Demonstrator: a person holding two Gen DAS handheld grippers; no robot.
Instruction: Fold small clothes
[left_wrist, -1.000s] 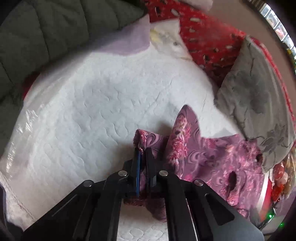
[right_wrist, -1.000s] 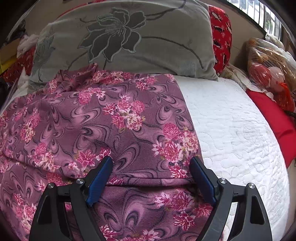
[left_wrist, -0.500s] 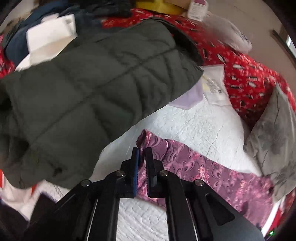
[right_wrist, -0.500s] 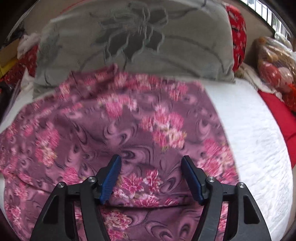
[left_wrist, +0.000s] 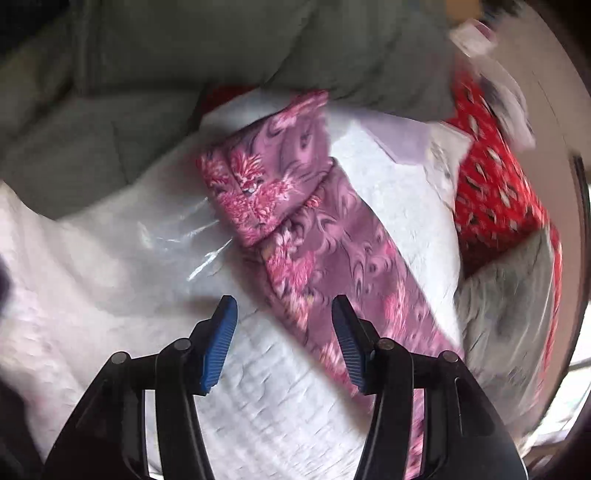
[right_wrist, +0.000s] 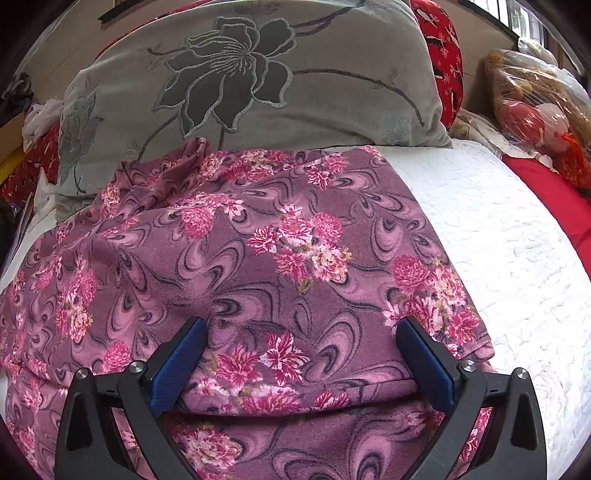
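A purple garment with pink flowers (right_wrist: 280, 258) lies on a white quilted bed cover (right_wrist: 498, 229). In the right wrist view it is spread wide with a folded edge near the fingers. My right gripper (right_wrist: 301, 354) is open and hovers over that fold, empty. In the left wrist view a long sleeve of the garment (left_wrist: 332, 251) stretches out across the cover, its cuff end (left_wrist: 255, 184) turned back. My left gripper (left_wrist: 284, 339) is open and empty, just short of the sleeve.
A grey flowered pillow (right_wrist: 258, 81) lies behind the garment. A dark green padded jacket (left_wrist: 147, 74) lies past the sleeve end. Red patterned bedding (left_wrist: 495, 177) and a bagged toy (right_wrist: 528, 110) sit at the sides. A clear plastic film (left_wrist: 177, 232) lies on the cover.
My left gripper pulled the sleeve outward while shut on it, then opened and let it go. My right gripper stayed open over the fold, narrowing briefly, then widening again.
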